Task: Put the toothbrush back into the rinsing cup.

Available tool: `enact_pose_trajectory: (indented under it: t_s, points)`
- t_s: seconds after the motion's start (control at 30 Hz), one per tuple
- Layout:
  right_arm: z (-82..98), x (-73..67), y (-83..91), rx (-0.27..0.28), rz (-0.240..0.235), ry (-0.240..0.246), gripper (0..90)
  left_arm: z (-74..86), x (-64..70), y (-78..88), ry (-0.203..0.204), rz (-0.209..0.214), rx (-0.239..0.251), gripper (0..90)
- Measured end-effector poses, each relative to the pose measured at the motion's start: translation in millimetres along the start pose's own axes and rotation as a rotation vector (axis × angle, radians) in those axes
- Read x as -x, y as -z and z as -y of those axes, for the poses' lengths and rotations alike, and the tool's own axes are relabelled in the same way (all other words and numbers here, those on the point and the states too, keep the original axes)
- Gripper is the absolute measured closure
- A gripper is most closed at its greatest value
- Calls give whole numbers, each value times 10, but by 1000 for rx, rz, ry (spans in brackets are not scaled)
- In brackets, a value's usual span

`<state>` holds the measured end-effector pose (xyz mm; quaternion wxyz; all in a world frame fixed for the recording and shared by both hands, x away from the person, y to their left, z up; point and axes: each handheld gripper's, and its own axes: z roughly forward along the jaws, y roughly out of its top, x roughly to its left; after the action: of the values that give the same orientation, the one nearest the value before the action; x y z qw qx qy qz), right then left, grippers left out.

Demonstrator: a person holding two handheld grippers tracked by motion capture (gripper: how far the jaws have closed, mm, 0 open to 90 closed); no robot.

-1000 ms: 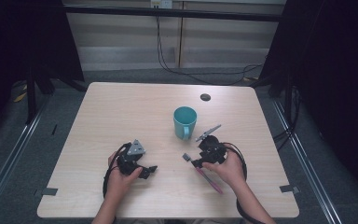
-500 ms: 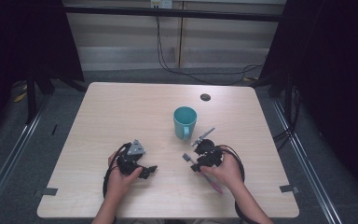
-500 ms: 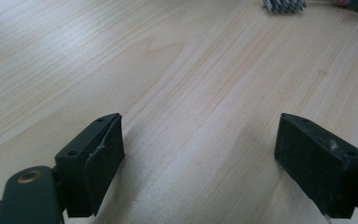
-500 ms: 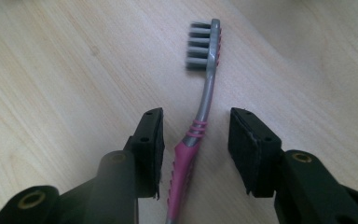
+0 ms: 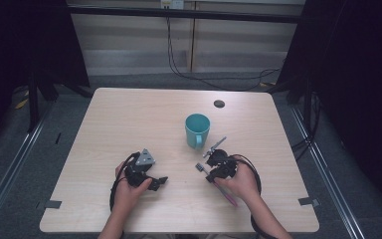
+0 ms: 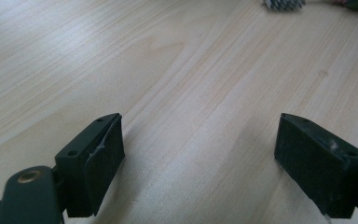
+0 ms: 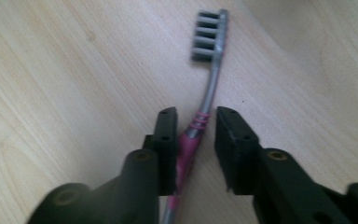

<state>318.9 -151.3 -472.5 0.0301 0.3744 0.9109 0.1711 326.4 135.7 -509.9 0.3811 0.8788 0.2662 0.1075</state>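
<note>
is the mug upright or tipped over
Upright. In the high view the teal mug stands on its base on the table, round mouth facing up, handle toward the person. Whether it holds anything cannot be told.

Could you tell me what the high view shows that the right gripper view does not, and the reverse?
High view alone: the teal ceramic mug standing upright on the light wooden table, a small dark round disc beyond it, and the left gripper with the person's left hand. Right gripper view alone: close detail, with the four rows of grey bristles and the right gripper straddling the pink handle, one jaw against it and a gap at the other. Shared: the pink-and-grey plastic toothbrush lying flat on the wood.
</note>
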Motion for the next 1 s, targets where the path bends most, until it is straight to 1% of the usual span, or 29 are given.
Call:
enact_pose_trajectory:
  t_s: [0.07, 0.13, 0.2, 0.23, 0.27, 0.37, 0.43, 0.47, 0.53, 0.63, 0.77, 0.8, 0.83, 0.87, 0.93, 0.97, 1.0]
  points:
    - [-12, -6, -3, -7, 10, 12, 750, 1, 2, -2, 4, 2, 1, 154]
    - [-34, -24, -2, -30, 22, 23, 792, 0, 0, 0, 0, -1, 0, 154]
    - [-60, -32, -7, -51, 33, 43, 798, 1, 2, -2, 5, 2, 1, 154]
    - [-74, -41, -8, -61, 37, 36, 802, 1, 2, -1, 4, 2, 0, 154]
    - [-86, -49, -10, -69, 42, 49, 802, 0, 0, 0, 0, -1, 0, 154]
    - [-113, -66, -13, -88, 55, 62, 806, 0, 0, 0, 0, -1, 0, 154]
    - [-127, -75, -14, -100, 55, 57, 808, 1, 0, 0, 1, -1, 1, 155]
    - [-132, -69, -18, -99, 53, 67, 808, 2, 6, -5, 11, 2, 7, 155]
    - [-146, -72, -18, -110, 54, 72, 809, 0, 0, 0, 1, -1, 1, 155]
    - [-150, -82, -19, -113, 57, 76, 810, 0, 0, -1, 1, 0, 1, 154]
    - [-140, -72, -17, -106, 54, 77, 810, 0, 0, -1, 2, -1, 1, 155]
    - [-126, -66, -17, -89, 51, 80, 810, 0, -1, 0, 1, -1, 1, 155]
    - [-121, -63, -14, -87, 48, 78, 810, 0, -1, -1, 2, -1, 1, 155]
    - [-114, -58, -10, -77, 53, 73, 810, 0, -1, 0, 2, -1, 1, 155]
    - [-104, -46, 18, -40, 38, 52, 811, 0, -1, 0, 2, -1, 1, 155]
    - [-103, -33, 44, -20, 34, 51, 811, 0, -1, 0, 1, -1, 1, 154]
    - [-109, -36, 76, -9, 34, 30, 811, 0, -1, -1, 1, -1, 1, 155]
